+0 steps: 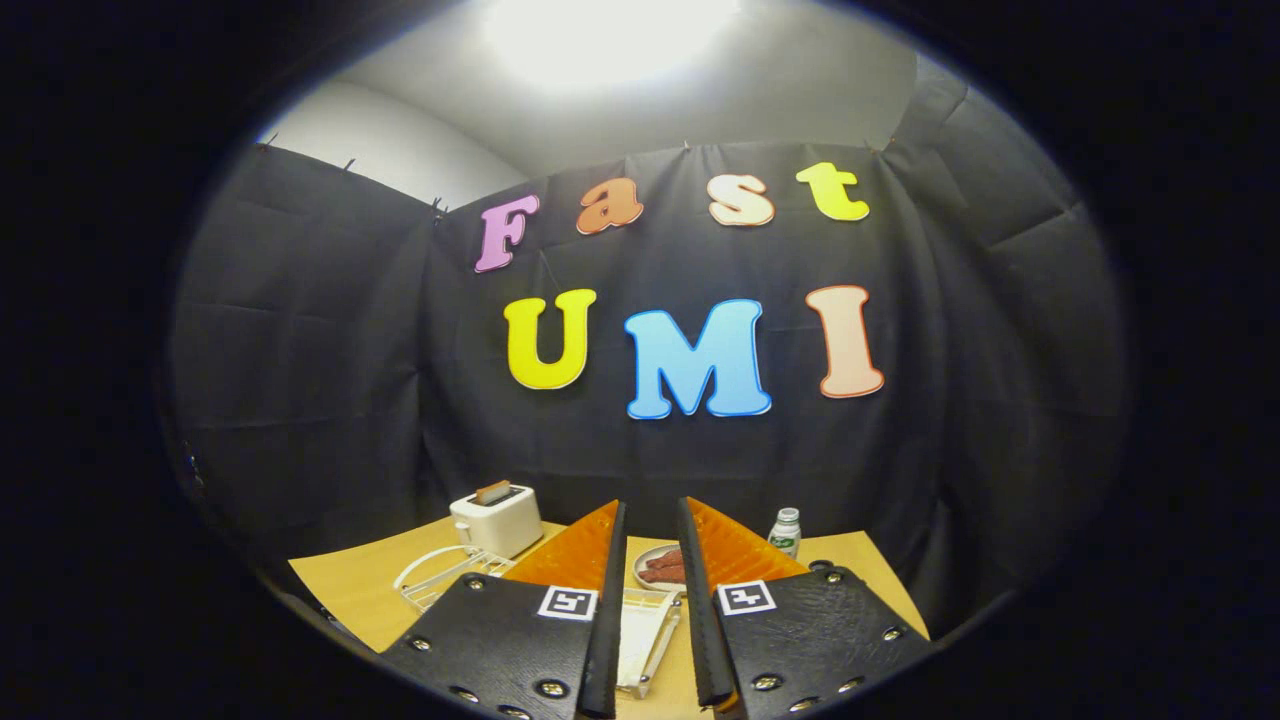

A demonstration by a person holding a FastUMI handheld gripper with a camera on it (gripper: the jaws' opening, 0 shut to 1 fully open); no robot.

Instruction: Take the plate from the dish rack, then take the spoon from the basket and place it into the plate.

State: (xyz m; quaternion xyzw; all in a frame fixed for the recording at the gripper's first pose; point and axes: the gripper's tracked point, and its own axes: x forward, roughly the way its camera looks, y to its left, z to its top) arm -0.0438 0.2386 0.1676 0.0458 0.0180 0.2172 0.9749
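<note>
Gripper fingers apart, empty, raised above the table. Dish rack at ten o'clock; plate retrieval apparently not begun; spoon step outstanding.

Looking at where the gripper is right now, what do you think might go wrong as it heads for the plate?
The open gripper is held high above the table, so the descent is long. The wire dish rack sits close beside the toaster, and a finger might snag a wire or bump the toaster. The small bottle beyond the fingers looks easy to topple.
</note>
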